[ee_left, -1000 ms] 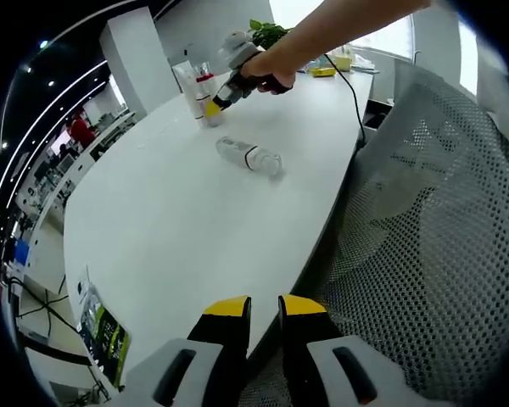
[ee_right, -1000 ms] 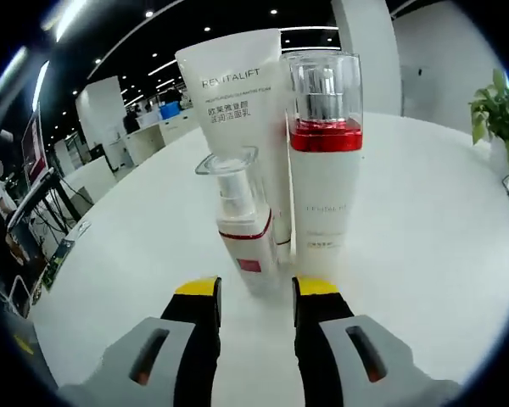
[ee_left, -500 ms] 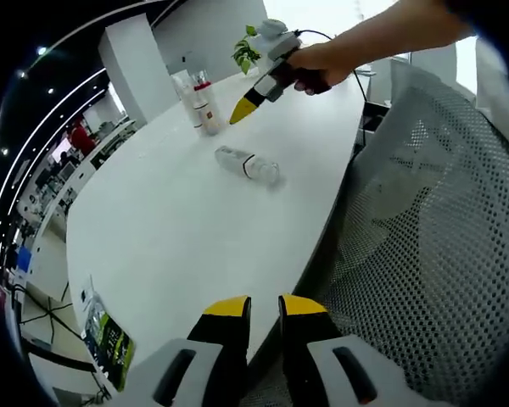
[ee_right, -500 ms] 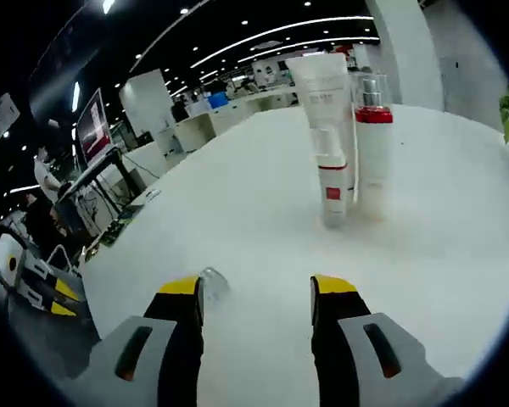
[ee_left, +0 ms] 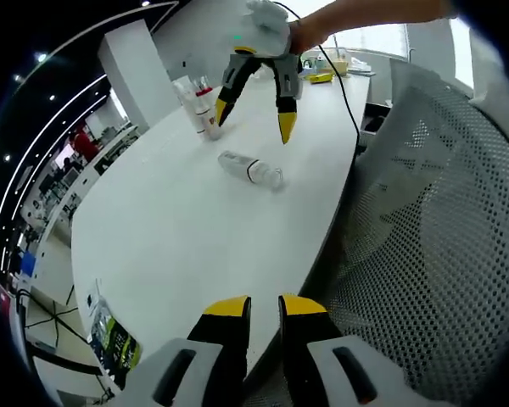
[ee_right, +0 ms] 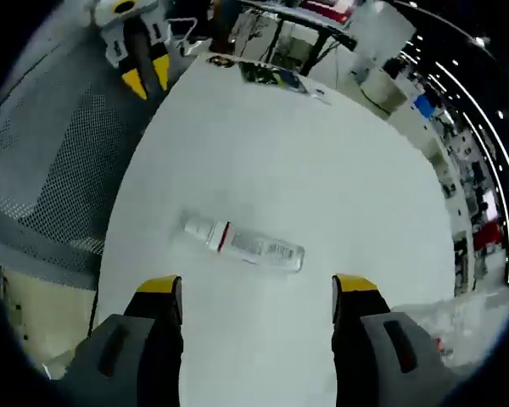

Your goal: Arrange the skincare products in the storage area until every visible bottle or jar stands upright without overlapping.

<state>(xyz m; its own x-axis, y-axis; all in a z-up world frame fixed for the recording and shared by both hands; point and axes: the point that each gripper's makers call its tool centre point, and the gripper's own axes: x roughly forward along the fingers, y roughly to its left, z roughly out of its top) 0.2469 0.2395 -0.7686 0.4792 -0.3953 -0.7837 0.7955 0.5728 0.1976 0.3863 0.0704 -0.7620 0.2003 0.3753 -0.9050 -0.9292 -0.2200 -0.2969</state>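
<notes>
A clear bottle (ee_left: 250,168) with a white cap and a red band lies on its side on the white table (ee_left: 170,237). My right gripper (ee_left: 253,123) hangs just above it, open wide and pointing down. In the right gripper view the lying bottle (ee_right: 242,242) sits just ahead of my right gripper (ee_right: 258,288), centred between the spread jaws, which hold nothing. A white tube and two pump bottles stand upright together (ee_left: 199,106) farther back on the table. My left gripper (ee_left: 265,307) stays shut and empty at the table's near edge; the left gripper (ee_right: 144,76) also appears at the top left.
A grey mesh chair (ee_left: 433,229) stands close against the table's curved edge, on the right. A green leaflet (ee_left: 110,339) lies near the table's corner by the left gripper. A cable (ee_left: 348,85) trails from the right gripper. Office desks lie beyond.
My right gripper has left the upright group, swung over the lying bottle, tipped downward and opened wider. The left gripper has stayed put.
</notes>
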